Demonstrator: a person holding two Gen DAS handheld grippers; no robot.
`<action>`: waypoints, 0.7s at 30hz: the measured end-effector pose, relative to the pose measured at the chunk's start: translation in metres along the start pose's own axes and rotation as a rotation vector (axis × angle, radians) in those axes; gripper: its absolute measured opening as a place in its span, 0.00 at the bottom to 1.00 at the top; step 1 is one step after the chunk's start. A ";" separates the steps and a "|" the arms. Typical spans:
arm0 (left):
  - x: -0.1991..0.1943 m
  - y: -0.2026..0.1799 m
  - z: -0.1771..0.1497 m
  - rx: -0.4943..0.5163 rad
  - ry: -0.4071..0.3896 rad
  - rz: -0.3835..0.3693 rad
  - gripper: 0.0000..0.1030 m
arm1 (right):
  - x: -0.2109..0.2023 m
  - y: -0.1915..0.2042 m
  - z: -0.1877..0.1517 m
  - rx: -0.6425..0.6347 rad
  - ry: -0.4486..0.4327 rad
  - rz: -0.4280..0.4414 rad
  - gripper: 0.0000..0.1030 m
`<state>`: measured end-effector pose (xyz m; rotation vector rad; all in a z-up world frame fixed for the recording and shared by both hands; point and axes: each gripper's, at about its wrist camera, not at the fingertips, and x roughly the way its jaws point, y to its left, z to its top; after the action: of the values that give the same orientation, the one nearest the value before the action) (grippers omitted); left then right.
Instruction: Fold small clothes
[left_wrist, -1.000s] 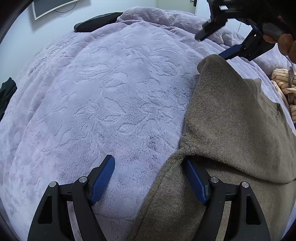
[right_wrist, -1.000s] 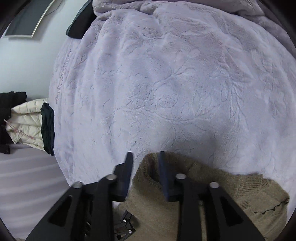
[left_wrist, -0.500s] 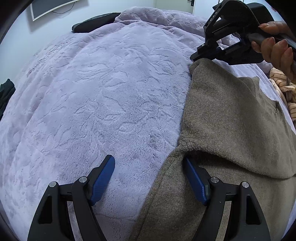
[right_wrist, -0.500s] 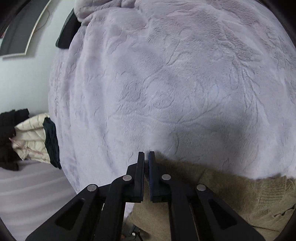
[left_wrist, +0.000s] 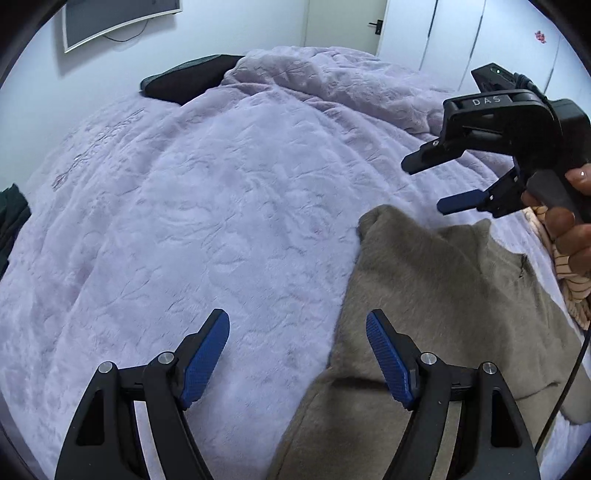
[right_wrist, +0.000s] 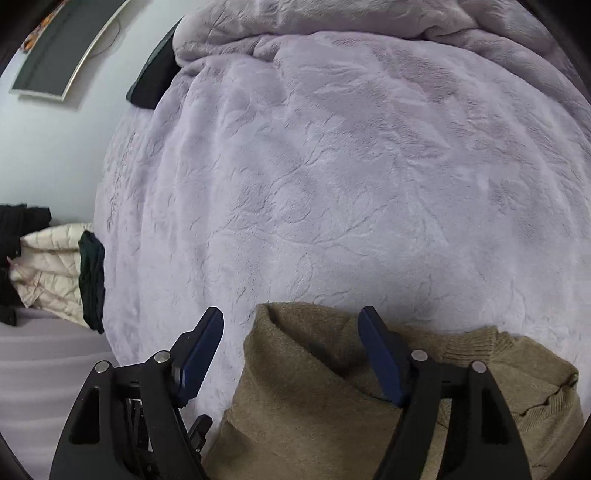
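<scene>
Olive-brown knitted sweater (left_wrist: 436, 295) lies folded at the near right of your lilac plush bed blanket (left_wrist: 221, 206). Your right gripper (left_wrist: 448, 184), jaws just reopened, and left gripper (left_wrist: 297, 354) both gape, holding nothing.

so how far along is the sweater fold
Done: one side of the olive sweater is folded over onto itself on the lilac blanket. In hand: nothing. The right gripper has just opened and hangs above the fold's top corner; the left gripper is open and empty. Left: the remaining folds, and the striped garment beside it.
</scene>
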<state>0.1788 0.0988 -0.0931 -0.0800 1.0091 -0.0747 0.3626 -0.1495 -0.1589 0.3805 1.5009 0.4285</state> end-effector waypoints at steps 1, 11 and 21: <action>0.002 -0.005 0.005 0.015 0.002 -0.015 0.75 | -0.006 -0.005 -0.003 0.033 -0.020 0.027 0.69; 0.093 -0.016 0.062 -0.054 0.252 -0.375 0.75 | -0.038 -0.037 -0.144 0.055 -0.084 -0.113 0.69; 0.122 -0.030 0.086 -0.058 0.389 -0.562 0.60 | -0.056 -0.091 -0.229 0.305 -0.131 0.000 0.69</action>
<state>0.3156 0.0600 -0.1475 -0.4134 1.3530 -0.5924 0.1357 -0.2613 -0.1645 0.6364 1.4399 0.1688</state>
